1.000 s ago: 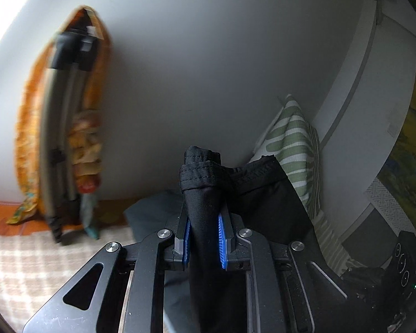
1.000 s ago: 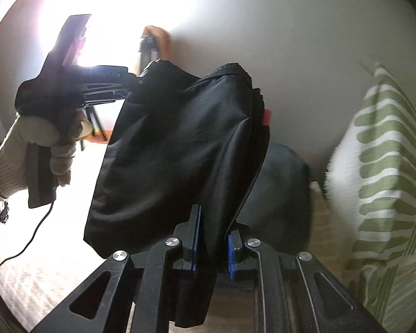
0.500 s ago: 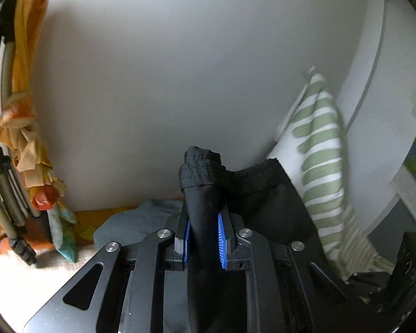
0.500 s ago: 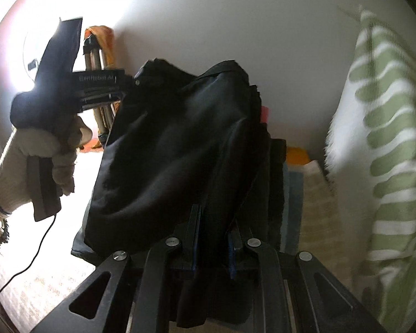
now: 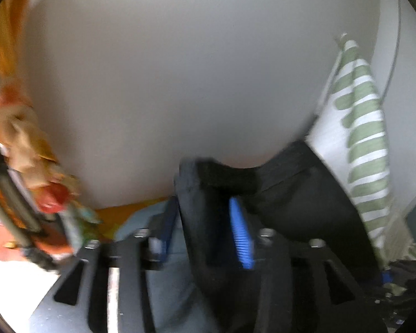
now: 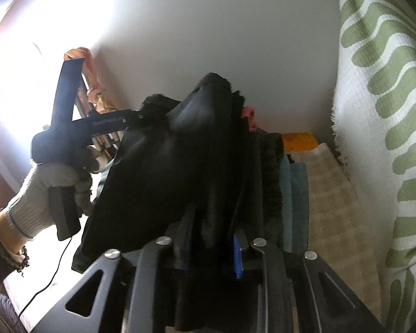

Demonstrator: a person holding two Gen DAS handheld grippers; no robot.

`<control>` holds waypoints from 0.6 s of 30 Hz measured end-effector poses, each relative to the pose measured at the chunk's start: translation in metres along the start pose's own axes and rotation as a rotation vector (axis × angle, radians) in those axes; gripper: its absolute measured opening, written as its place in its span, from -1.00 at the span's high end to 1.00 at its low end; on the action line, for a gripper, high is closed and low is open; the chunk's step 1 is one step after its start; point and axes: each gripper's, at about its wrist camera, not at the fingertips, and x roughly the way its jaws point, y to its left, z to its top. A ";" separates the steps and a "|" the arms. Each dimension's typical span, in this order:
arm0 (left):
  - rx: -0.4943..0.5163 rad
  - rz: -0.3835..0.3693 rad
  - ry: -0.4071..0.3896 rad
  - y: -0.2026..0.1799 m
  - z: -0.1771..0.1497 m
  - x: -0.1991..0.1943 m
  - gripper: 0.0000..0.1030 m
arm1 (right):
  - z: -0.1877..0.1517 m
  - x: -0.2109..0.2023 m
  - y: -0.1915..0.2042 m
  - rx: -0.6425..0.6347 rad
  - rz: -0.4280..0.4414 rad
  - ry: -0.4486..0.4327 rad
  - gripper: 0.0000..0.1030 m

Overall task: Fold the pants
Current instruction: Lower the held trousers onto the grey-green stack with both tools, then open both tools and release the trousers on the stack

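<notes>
Left gripper [image 5: 205, 230]: you are spreading jaws; black pants [image 5: 296, 194] hem still between pads, left pad standing clear of cloth, grip letting go versus tight pinch a second ago.

Right gripper [image 6: 212, 252]: jaws also opening, cloth bunched between them, contact unclear.

Pants [image 6: 180, 161] hanging between both grippers, lower now, over clothes pile [image 6: 288, 172] beside striped pillow [image 6: 380, 111].

Handling judgement: light, limp, slippery; take hold at waistband corners or hems.

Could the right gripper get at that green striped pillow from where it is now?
Probably not yet. The black pants still hang between the right gripper's opening jaws and would drag along. Otherwise the pillow stands close on its right, with only bare checked bedding between.
</notes>
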 end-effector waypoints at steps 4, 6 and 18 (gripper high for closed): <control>0.012 -0.008 -0.040 0.008 0.005 -0.018 -0.08 | 0.002 -0.005 0.006 0.001 -0.043 -0.007 0.11; 0.030 -0.026 -0.027 0.008 0.004 -0.024 -0.15 | 0.003 -0.009 0.013 -0.006 -0.061 -0.012 0.01; 0.037 -0.078 -0.002 0.000 -0.011 -0.054 -0.30 | 0.002 -0.043 0.045 -0.032 -0.146 -0.034 -0.33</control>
